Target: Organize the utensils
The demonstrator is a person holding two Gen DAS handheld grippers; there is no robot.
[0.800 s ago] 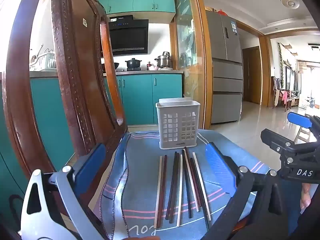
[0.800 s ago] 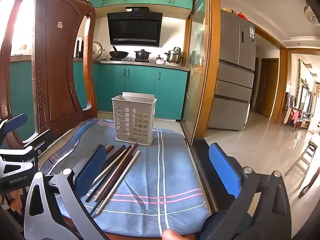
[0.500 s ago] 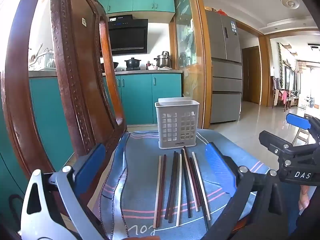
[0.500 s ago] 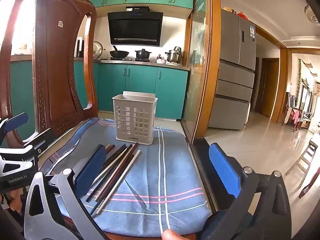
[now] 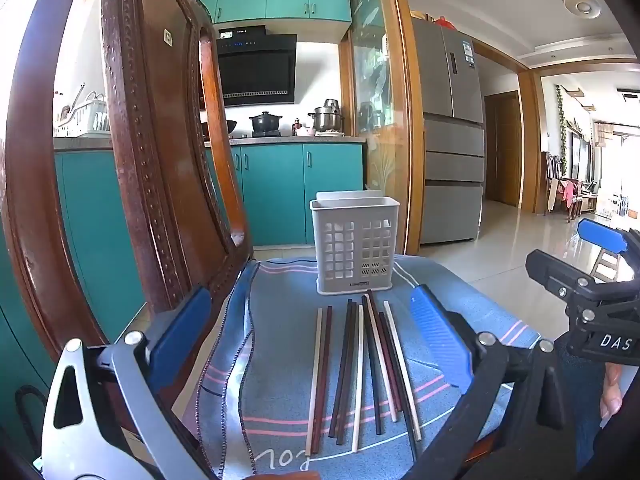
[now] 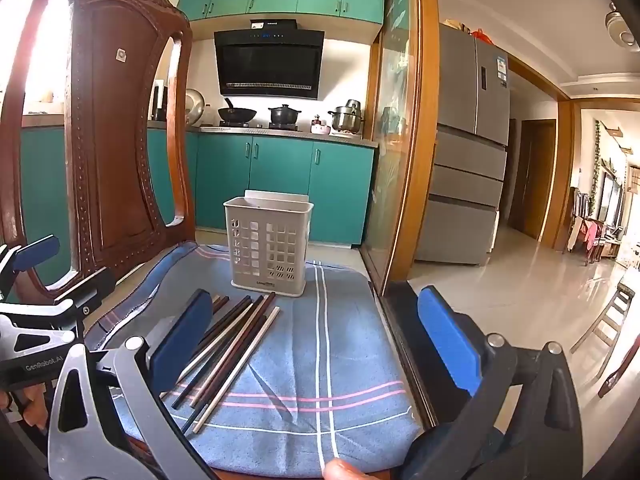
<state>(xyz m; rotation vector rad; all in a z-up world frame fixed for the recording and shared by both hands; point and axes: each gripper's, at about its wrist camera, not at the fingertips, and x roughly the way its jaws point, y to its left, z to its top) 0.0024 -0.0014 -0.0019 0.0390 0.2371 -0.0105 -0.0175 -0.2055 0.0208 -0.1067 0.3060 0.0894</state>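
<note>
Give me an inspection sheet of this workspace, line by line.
Surface: blue striped cloth spread over the seat of a wooden chair.
Job's things: chopsticks, dark and pale, lying loose side by side on the cloth; white slotted holder upright behind them, no chopsticks seen in it.
Clutter: nothing seen on the cloth.
Grippers: left tongs open above the chopsticks, holding nothing; right tongs open over the cloth, beside the chopsticks, holding nothing.
Cables: nothing seen.
Surroundings: teal cabinets, pots on the stove, range hood, grey fridge.
</note>
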